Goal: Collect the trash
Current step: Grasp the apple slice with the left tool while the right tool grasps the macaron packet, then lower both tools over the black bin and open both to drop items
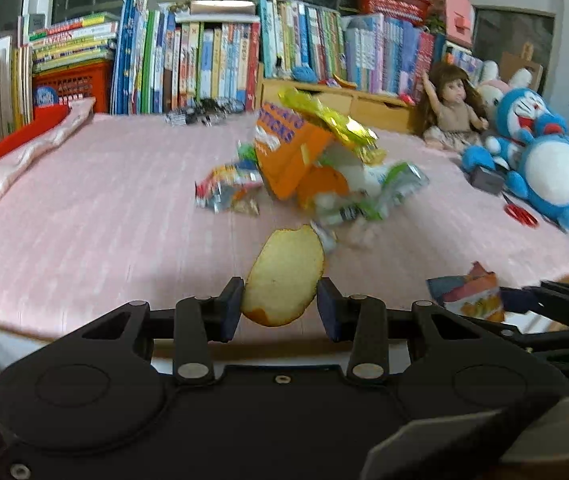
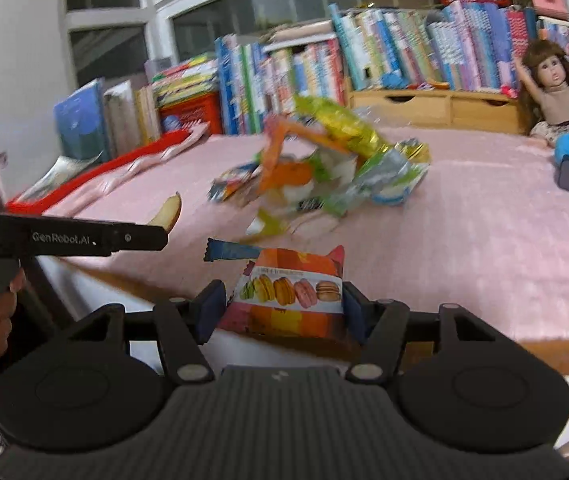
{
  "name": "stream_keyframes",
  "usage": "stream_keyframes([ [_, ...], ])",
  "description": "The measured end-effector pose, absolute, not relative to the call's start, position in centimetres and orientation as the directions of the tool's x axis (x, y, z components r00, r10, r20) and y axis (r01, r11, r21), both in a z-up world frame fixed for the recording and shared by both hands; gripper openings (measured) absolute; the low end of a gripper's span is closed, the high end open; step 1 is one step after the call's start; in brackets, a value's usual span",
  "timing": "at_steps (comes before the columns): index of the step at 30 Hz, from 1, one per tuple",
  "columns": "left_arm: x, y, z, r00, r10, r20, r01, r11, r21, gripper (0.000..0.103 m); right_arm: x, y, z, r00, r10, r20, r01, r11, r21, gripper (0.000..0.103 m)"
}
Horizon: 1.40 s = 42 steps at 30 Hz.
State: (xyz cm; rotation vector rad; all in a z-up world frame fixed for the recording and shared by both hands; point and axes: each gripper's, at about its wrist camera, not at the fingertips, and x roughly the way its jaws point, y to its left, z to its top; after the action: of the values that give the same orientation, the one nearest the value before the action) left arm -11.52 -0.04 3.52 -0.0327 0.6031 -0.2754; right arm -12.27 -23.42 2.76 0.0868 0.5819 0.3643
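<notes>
My left gripper (image 1: 280, 306) is shut on a yellow, oval piece of fruit peel (image 1: 284, 276), held just above the front edge of the pink-covered table (image 1: 84, 208). My right gripper (image 2: 282, 312) is shut on a colourful macaron wrapper (image 2: 288, 300), also near the front edge. In the middle of the table lies a pile of trash (image 1: 316, 160): an orange snack box, a gold foil wrapper and green and white packets. The right wrist view shows the pile (image 2: 316, 172), and the left gripper (image 2: 156, 236) side on at the left with the peel (image 2: 168, 210). The wrapper (image 1: 472, 292) shows at the lower right of the left wrist view.
Rows of books (image 1: 204, 64) line the back of the table. A doll (image 1: 452, 112) and a blue plush toy (image 1: 544, 160) sit at the right, with red scissors (image 1: 520, 214) and a small dark box (image 1: 486, 180). A red tray (image 2: 96, 176) lies along the left edge.
</notes>
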Motion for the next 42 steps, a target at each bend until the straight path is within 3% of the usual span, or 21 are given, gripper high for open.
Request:
stream_keyframes([
  [13, -15.5, 0.3, -3.2, 0.583, -0.295, -0.757, 0.308, 0.942, -0.13, 0.038, -14.8, -21.8, -3.9, 0.547, 0.393, -0.739, -0.374, 0.905, 0.204, 0.067],
  [20, -14.8, -0.8, -8.8, 0.401, -0.263, -0.877, 0.315, 0.939, -0.138, 0.038, -15.2, -20.5, -6.9, 0.445, 0.396, -0.803, -0.407, 0.888, 0.212, 0.068],
  [32, -14.7, -0.7, -12.8, 0.302, -0.233, -0.924, 0.306, 0.942, -0.137, 0.038, -16.0, -19.0, -9.1, 0.352, 0.386, -0.852, -0.471, 0.86, 0.195, 0.078],
  [35, -14.3, -1.0, -12.5, 0.299, -0.23, -0.926, 0.309, 0.942, -0.134, 0.042, -16.1, -18.9, -9.0, 0.343, 0.387, -0.856, -0.479, 0.856, 0.195, 0.086],
  [42, -14.0, -1.2, -11.9, 0.314, -0.221, -0.923, 0.297, 0.947, -0.125, 0.053, -15.0, -18.3, -9.6, 0.329, 0.382, -0.864, -0.481, 0.855, 0.194, 0.092],
])
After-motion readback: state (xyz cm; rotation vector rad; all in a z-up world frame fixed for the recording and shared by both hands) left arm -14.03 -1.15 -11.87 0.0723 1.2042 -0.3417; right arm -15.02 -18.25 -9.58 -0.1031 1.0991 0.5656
